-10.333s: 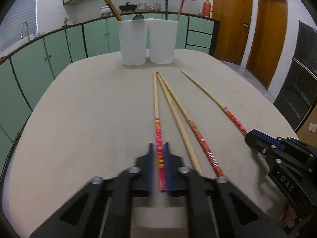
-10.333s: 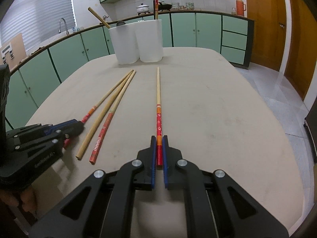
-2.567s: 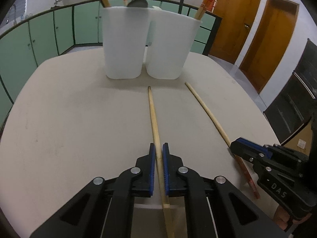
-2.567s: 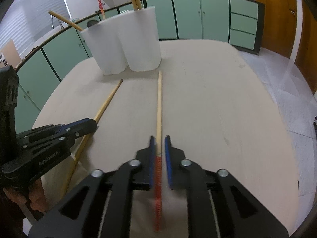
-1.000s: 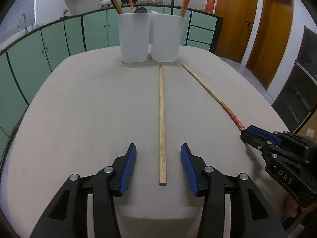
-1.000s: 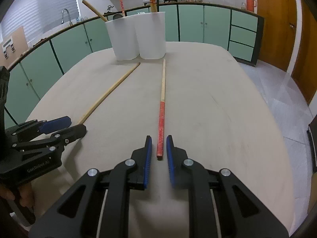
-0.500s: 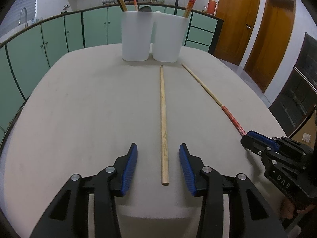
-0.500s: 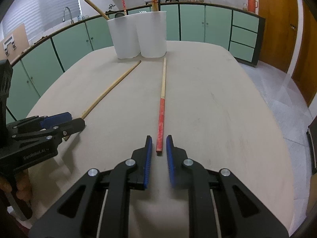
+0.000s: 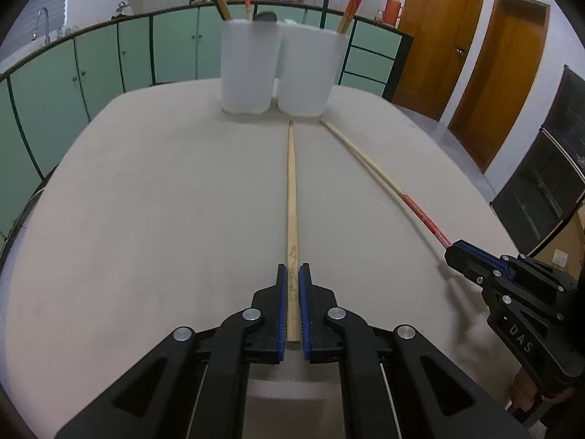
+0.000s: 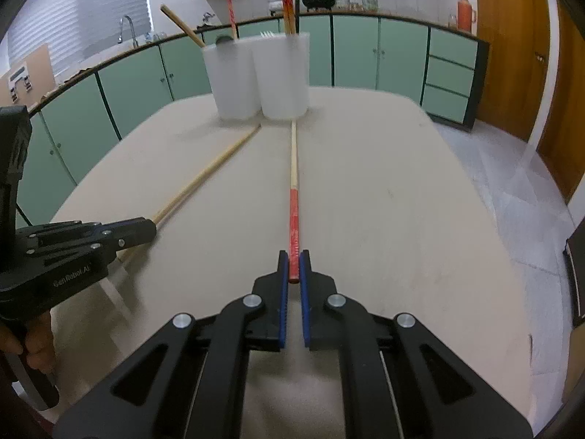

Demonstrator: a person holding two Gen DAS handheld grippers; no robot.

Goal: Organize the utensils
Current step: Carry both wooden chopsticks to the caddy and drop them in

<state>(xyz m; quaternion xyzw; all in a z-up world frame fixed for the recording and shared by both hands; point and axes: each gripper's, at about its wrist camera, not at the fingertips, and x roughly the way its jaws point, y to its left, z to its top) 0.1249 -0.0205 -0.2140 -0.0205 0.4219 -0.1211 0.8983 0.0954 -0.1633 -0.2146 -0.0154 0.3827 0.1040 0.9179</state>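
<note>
Two long chopsticks lie on the beige table, pointing at two white cups. My left gripper (image 9: 292, 278) is shut on the near end of the plain wooden chopstick (image 9: 291, 190), which lies on the table. My right gripper (image 10: 293, 261) is shut on the red end of the red-handled chopstick (image 10: 293, 197), also on the table. The left cup (image 9: 247, 67) holds a wooden stick and a red chopstick. The right cup (image 9: 306, 73) holds red chopsticks and a black one. Each gripper shows in the other's view: the right gripper (image 9: 457, 250) and the left gripper (image 10: 144, 230).
The table (image 9: 146, 219) is rounded, with edges close on both sides. Green cabinets (image 10: 109, 98) curve behind it. Wooden doors (image 9: 504, 84) stand at the right, and a dark cabinet (image 9: 548, 183) stands beside the table's right edge.
Both grippers moved forward over the chopstick ends. The left jaws, wide open half a second ago, have closed on the plain chopstick; the right jaws have closed on the red end.
</note>
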